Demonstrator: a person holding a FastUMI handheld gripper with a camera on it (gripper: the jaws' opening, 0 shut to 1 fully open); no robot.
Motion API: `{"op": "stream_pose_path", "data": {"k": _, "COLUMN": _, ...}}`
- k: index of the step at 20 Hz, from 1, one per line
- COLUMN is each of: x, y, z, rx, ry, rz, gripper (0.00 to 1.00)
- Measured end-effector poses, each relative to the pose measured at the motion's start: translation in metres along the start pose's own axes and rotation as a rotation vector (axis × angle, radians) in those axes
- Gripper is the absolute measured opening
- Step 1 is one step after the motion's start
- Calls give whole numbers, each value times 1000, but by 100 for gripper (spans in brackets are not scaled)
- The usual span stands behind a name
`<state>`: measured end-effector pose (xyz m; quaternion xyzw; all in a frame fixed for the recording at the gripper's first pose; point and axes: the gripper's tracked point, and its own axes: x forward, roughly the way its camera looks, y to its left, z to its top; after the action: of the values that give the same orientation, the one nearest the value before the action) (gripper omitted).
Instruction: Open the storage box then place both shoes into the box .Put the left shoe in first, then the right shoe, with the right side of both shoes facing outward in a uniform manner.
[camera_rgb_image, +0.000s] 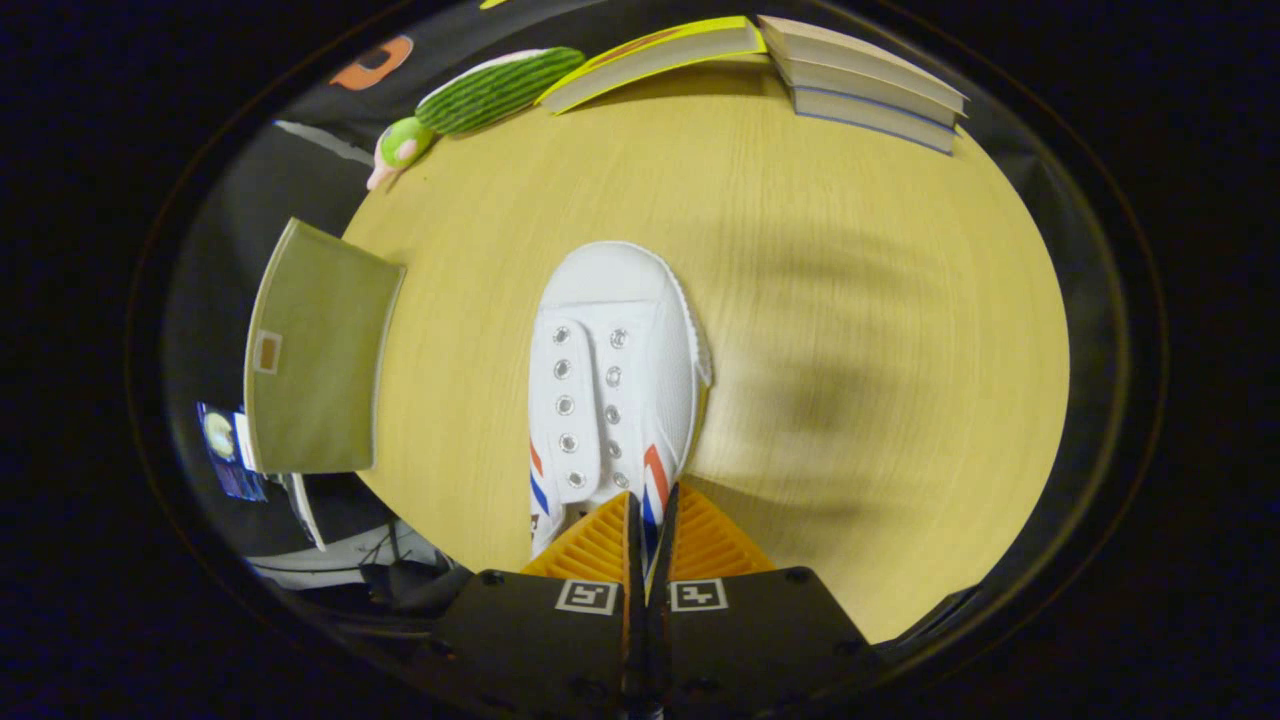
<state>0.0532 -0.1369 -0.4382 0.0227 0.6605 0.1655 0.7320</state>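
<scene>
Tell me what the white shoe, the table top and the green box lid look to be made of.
White shoe: seemingly matte canvas, with shiny metal-looking eyelets and red and blue side stripes; the gripper has its jaws shut on its side wall. Table top: pale wood grain, smooth, possibly laminate. Green box lid: dull olive fabric or covered card, with lighter edging.

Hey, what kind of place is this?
Probably a staged tabletop work area: wooden table, stacked books, a cactus plush, and tongs shut on a white shoe.
</scene>
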Motion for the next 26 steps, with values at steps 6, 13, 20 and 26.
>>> {"op": "stream_pose_path", "data": {"k": 6, "x": -17, "y": 24, "z": -2, "rx": 106, "ry": -26, "rz": 119, "gripper": 6}}
{"op": "stream_pose_path", "data": {"k": 13, "x": -40, "y": 106, "z": -15, "rx": 275, "ry": -12, "rz": 321, "gripper": 5}}
{"op": "stream_pose_path", "data": {"k": 20, "x": -117, "y": 219, "z": 4, "rx": 281, "ry": -139, "rz": 386, "gripper": 5}}
{"op": "stream_pose_path", "data": {"k": 26, "x": -144, "y": 323, "z": 22, "rx": 227, "ry": -240, "rz": 282, "gripper": 5}}
